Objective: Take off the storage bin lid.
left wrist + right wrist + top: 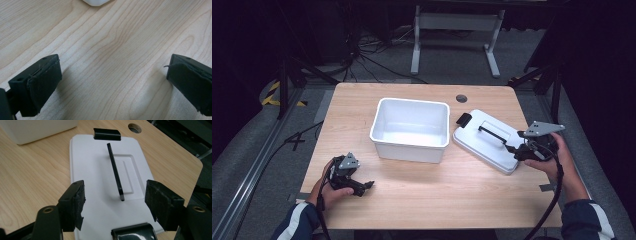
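Woodgrain table [422,200] | left tongs [112,82] apart, empty | right tongs [115,202] apart over flat white lid [95,170], black handle [115,170]

Left hand [328,192] at the near left, forearm in a dark sleeve with a white stripe entering from the near edge. It holds the left gripper [368,185] low and roughly level, tips pointing right; its jaws stand wide apart with nothing between them. Right hand [557,155] at the right, forearm entering from the near right corner. It holds the right gripper [510,148] pointing left, a cable trailing back along the wrist; its jaws are parted, pads [75,202] pressing on nothing.
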A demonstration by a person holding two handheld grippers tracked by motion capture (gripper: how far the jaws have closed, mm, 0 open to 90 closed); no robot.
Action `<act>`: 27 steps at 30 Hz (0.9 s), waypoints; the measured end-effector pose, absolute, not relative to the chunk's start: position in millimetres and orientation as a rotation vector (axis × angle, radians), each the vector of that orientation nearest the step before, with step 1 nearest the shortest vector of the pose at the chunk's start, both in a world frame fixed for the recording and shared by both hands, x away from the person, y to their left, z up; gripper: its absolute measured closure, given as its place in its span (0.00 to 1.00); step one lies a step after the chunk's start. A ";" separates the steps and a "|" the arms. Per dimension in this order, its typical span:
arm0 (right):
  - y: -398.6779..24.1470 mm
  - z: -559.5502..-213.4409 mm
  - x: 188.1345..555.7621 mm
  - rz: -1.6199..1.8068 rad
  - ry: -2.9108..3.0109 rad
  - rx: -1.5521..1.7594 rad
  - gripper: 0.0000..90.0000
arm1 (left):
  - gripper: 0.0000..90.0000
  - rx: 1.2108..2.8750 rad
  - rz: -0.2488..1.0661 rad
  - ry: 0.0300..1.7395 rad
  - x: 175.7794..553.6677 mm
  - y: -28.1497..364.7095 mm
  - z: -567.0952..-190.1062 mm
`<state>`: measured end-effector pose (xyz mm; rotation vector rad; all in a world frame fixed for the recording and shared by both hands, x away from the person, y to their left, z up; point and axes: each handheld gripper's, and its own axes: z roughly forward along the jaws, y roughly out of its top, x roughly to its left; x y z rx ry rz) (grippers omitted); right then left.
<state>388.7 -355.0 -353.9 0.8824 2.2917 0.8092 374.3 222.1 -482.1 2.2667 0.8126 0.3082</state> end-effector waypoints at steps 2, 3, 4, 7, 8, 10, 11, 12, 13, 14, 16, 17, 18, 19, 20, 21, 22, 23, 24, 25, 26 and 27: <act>-357.8 -355.1 382.5 0.814 2.291 0.877 0.36 | 0.00 2.266 0.310 0.812 374.3 222.2 -482.3; -359.1 -355.8 379.6 0.817 2.287 0.879 0.36 | 0.00 2.266 0.309 0.812 374.3 222.3 -482.3; -360.4 -356.3 376.7 0.816 2.282 0.877 0.36 | 0.00 2.266 0.309 0.812 374.3 222.3 -482.3; -364.8 -359.5 366.1 0.834 2.273 0.870 0.36 | 0.00 2.265 0.309 0.813 374.3 222.2 -482.3; -365.6 -361.0 363.0 0.832 2.273 0.868 0.36 | 0.00 2.265 0.309 0.813 374.3 222.2 -482.3; -367.2 -364.4 357.3 0.841 2.278 0.868 0.35 | 0.00 2.266 0.309 0.812 374.3 222.2 -482.3; -367.8 -366.9 354.4 0.838 2.280 0.859 0.34 | 0.00 2.266 0.309 0.812 374.3 222.3 -482.3; -368.6 -369.4 351.7 0.833 2.281 0.854 0.34 | 0.00 2.265 0.308 0.813 374.3 222.2 -482.3; -369.1 -371.7 348.7 0.834 2.282 0.861 0.34 | 0.00 2.266 0.309 0.812 374.3 222.2 -482.3; -370.1 -375.0 345.9 0.831 2.281 0.854 0.33 | 0.00 2.266 0.309 0.813 374.3 222.2 -482.3; -371.2 -380.7 340.4 0.818 2.287 0.860 0.32 | 0.00 2.266 0.309 0.813 374.3 222.2 -482.3; -371.7 -382.4 338.8 0.814 2.285 0.864 0.31 | 0.00 2.266 0.309 0.812 374.3 222.2 -482.3; -372.7 -385.0 337.0 0.810 2.282 0.864 0.31 | 0.00 2.265 0.308 0.813 374.2 222.2 -482.3; -373.2 -387.0 335.8 0.811 2.282 0.866 0.31 | 0.00 2.265 0.308 0.813 374.3 222.2 -482.3; -374.0 -390.5 333.8 0.810 2.284 0.869 0.30 | 0.00 2.266 0.309 0.812 374.3 222.2 -482.3; -374.6 -394.4 332.0 0.814 2.285 0.874 0.29 | 0.00 2.266 0.309 0.812 374.3 222.3 -482.3; -375.0 -397.9 331.0 0.809 2.291 0.876 0.29 | 0.00 2.265 0.309 0.813 374.2 222.2 -482.3; -375.0 -397.9 331.0 0.809 2.291 0.876 0.29 | 0.00 2.265 0.309 0.813 374.2 222.2 -482.3; -375.3 -405.6 328.9 0.802 2.294 0.888 0.28 | 0.00 2.266 0.309 0.813 374.2 222.2 -482.3; -375.8 -409.8 327.9 0.801 2.301 0.893 0.28 | 0.00 2.266 0.309 0.812 374.3 222.2 -482.3; -376.1 -414.1 327.3 0.800 2.308 0.896 0.27 | 0.00 2.266 0.309 0.812 374.3 222.2 -482.3; -376.3 -418.8 326.4 0.794 2.306 0.900 0.27 | 0.00 2.266 0.309 0.812 374.3 222.2 -482.3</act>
